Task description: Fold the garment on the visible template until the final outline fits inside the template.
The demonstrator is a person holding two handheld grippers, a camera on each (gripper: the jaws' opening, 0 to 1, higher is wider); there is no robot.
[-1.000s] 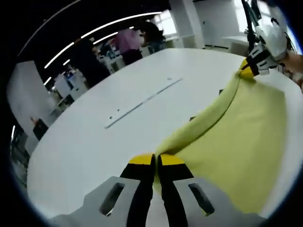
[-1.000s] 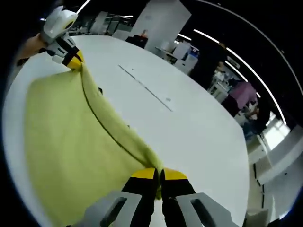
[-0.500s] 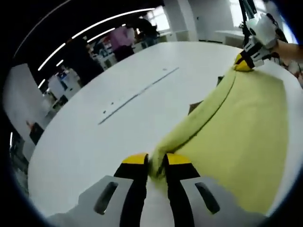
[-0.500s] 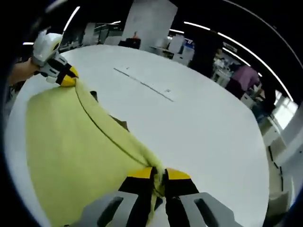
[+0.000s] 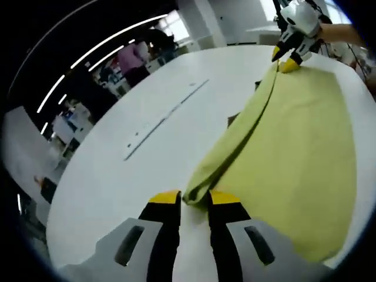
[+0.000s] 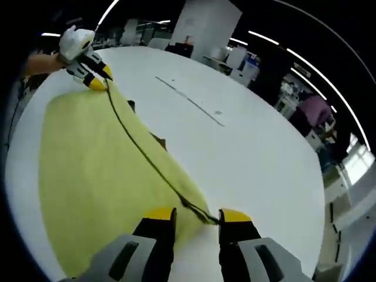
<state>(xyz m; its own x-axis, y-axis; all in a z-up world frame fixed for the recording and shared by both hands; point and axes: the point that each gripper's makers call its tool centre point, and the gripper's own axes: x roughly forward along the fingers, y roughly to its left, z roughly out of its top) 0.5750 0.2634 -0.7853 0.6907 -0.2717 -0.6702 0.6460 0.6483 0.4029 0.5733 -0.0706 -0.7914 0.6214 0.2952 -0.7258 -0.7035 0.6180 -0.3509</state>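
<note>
Your left gripper (image 5: pixel 188 200) has its jaws parted around the folded corner of the yellow garment (image 5: pixel 294 153), which lies flat on the white bench (image 5: pixel 135 135). Your right gripper (image 6: pixel 197 216) is wide open, the garment's corner lying loose between its jaws.

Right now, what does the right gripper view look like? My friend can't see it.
A yellow cloth lies folded on a big white table. The right gripper is open at the cloth's near corner, and the left gripper is open at the far corner. Behind is a dim room with desks and people.
</note>
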